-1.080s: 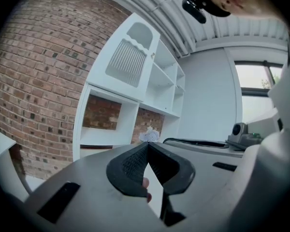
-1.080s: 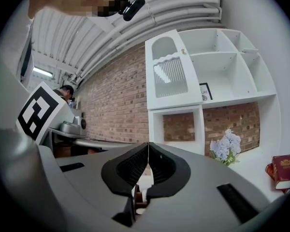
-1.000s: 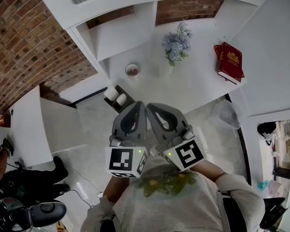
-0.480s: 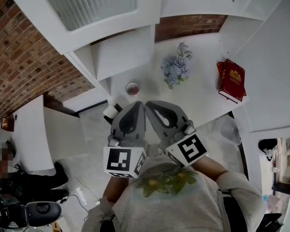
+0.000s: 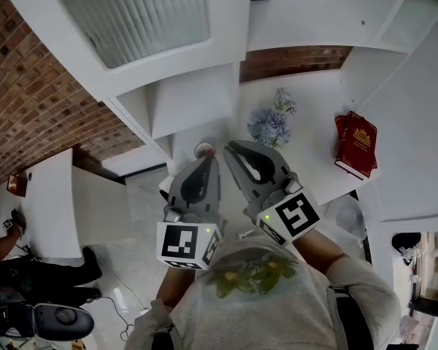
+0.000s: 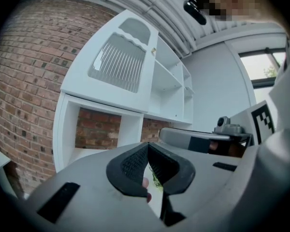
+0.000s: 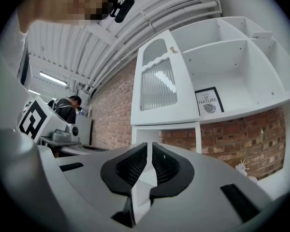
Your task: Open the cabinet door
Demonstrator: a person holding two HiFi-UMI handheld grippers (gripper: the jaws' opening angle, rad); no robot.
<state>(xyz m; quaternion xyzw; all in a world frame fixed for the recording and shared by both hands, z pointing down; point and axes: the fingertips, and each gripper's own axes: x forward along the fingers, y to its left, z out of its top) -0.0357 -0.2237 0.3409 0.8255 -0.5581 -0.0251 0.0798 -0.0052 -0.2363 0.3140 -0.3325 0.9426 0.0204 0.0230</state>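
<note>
While the cabinet door (image 5: 142, 20) appeared shut and flush with its white frame, no contact with it was made by either tool. The left gripper (image 5: 209, 161) and the right gripper (image 5: 232, 149) were held side by side in front of the person's chest, well apart from the door and below it. In the left gripper view the jaws were seen pressed together at their tips with nothing between them. In the right gripper view the jaws were likewise drawn together, with only a hairline slit left and nothing held. In the head view the door, marked by its ribbed glass panel, was placed at about 11 o'clock from both pairs of jaws, above the worktop (image 5: 310, 159) on which a bunch of pale flowers (image 5: 271, 126) and a red book (image 5: 356, 144) were set. The door's long axis was seen to run upright. Its small knob (image 7: 172, 49) was found near the top of its right edge, at about 12 o'clock from the right jaws and beside the open shelves (image 7: 232, 66). Since the knob was set on the edge toward the right gripper, whose tips were also carried further forward, that gripper was judged the nearer and the likelier to be used. It was judged that its jaws would have to be raised toward 12 o'clock, parted, and closed on the knob before the door could be swung out, presumably about its left edge.
</note>
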